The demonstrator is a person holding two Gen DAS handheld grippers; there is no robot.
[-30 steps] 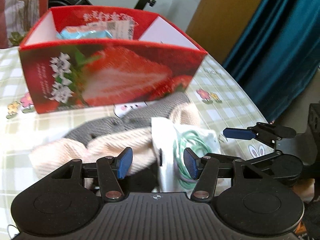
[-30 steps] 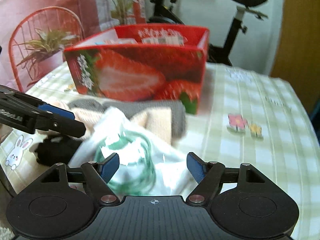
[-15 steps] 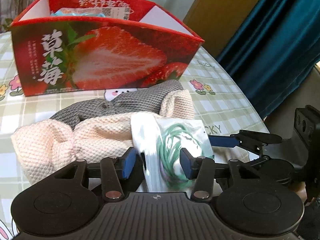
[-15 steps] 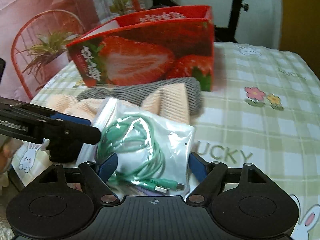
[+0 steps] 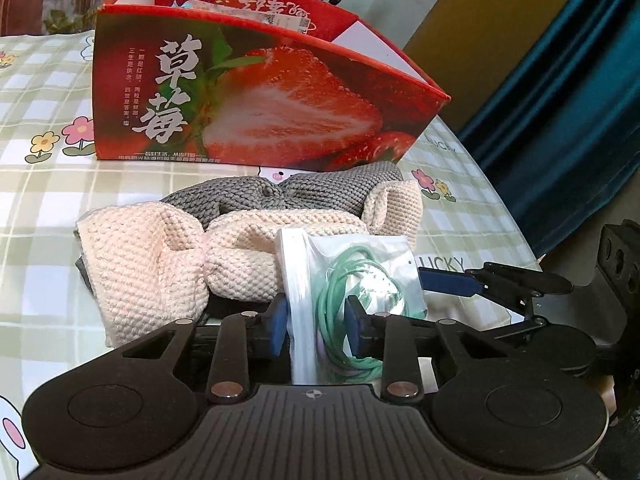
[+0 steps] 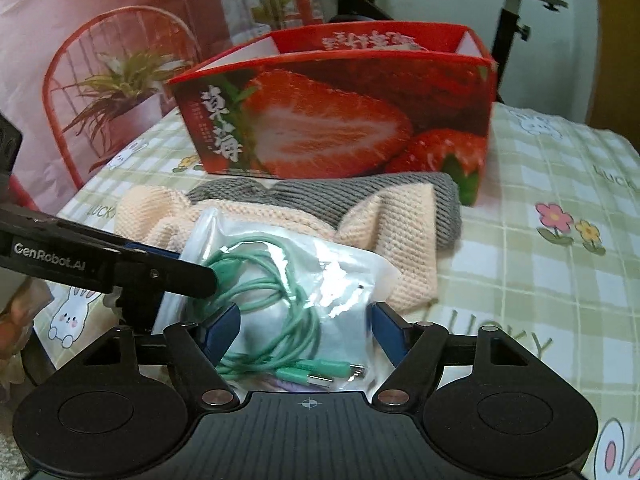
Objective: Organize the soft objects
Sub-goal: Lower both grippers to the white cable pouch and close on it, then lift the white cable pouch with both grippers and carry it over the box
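A clear plastic bag with a coiled green cable (image 5: 356, 280) (image 6: 288, 292) lies on the near edge of a cream knitted cloth (image 5: 160, 248) (image 6: 392, 232), which lies over a grey knitted cloth (image 5: 288, 192) (image 6: 344, 196). My left gripper (image 5: 316, 322) has its blue pads closed in on the bag's left part, gripping it. My right gripper (image 6: 304, 328) is open, its pads on either side of the bag. The red strawberry box (image 5: 256, 108) (image 6: 340, 120) stands behind the cloths, with packets inside.
The table has a green checked cloth (image 5: 40, 200) (image 6: 540, 280) with flower and rabbit prints. The table's right edge drops off beside a teal curtain (image 5: 580, 100). A red wire chair with a plant (image 6: 108, 88) and an exercise bike (image 6: 516, 20) stand beyond.
Both grippers have come lower and closer to the bag. My left gripper's pads have closed from wide apart onto the bag. The right gripper stays open around it.
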